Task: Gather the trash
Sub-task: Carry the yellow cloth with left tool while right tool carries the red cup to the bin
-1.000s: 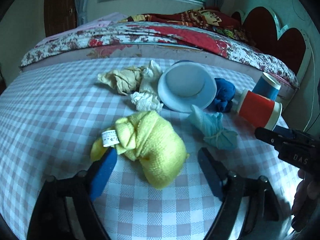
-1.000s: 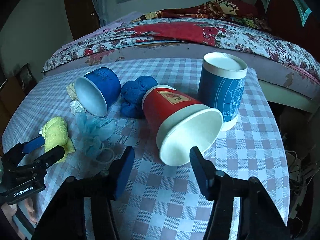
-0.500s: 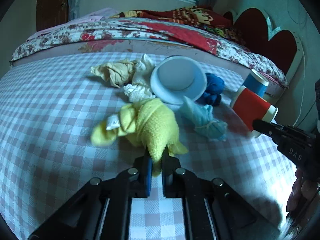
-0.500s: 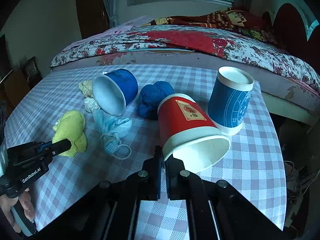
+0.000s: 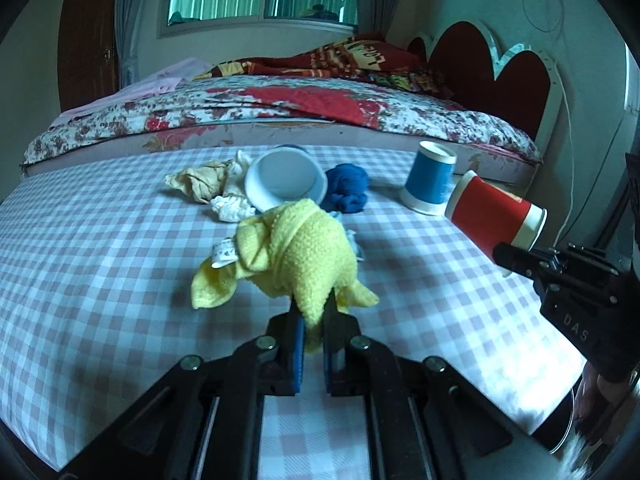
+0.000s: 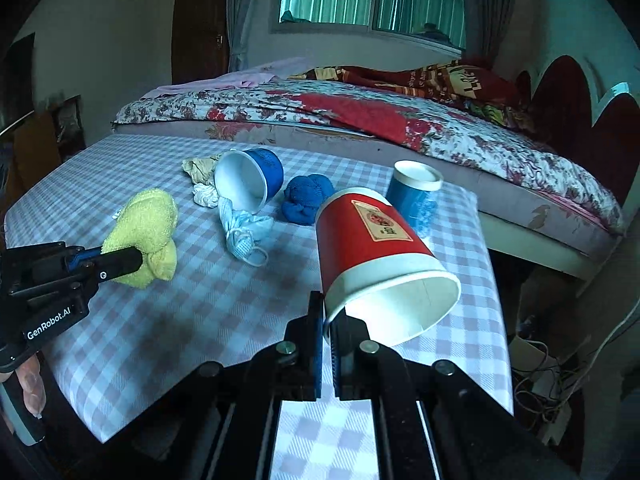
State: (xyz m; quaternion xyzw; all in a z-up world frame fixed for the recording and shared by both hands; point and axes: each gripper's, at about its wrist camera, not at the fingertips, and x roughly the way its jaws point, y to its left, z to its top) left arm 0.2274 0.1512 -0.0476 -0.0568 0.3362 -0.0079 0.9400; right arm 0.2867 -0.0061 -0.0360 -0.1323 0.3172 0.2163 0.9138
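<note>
**Both tools loaded and lifting clear of the desk**

Your left tool [image 5: 312, 320] has just clamped tight on the tail of the yellow cloth [image 5: 296, 256], which a second ago lay flat between wide jaws; it now hangs raised above the checked desk [image 5: 100, 280]. Your right tool [image 6: 327, 332] has likewise pinched the rim of the red cup [image 6: 372, 248], and the cup is off the surface, mouth tilted toward you. So two pieces of trash are in hand at once, and the next step, as I judge it, is to carry them to wherever the trash goes; no bin shows in either view.

Left on the desk: the tipped blue cup [image 6: 252, 180], the blue cloth ball [image 6: 306, 198], the upright blue cup [image 6: 414, 192], the pale mask [image 6: 244, 228] and the crumpled papers [image 5: 208, 184].

The right desk edge is near the red cup, with cables on the floor below. Open cloth lies in front of both tools. The bed [image 5: 280, 112] closes off the far side.
</note>
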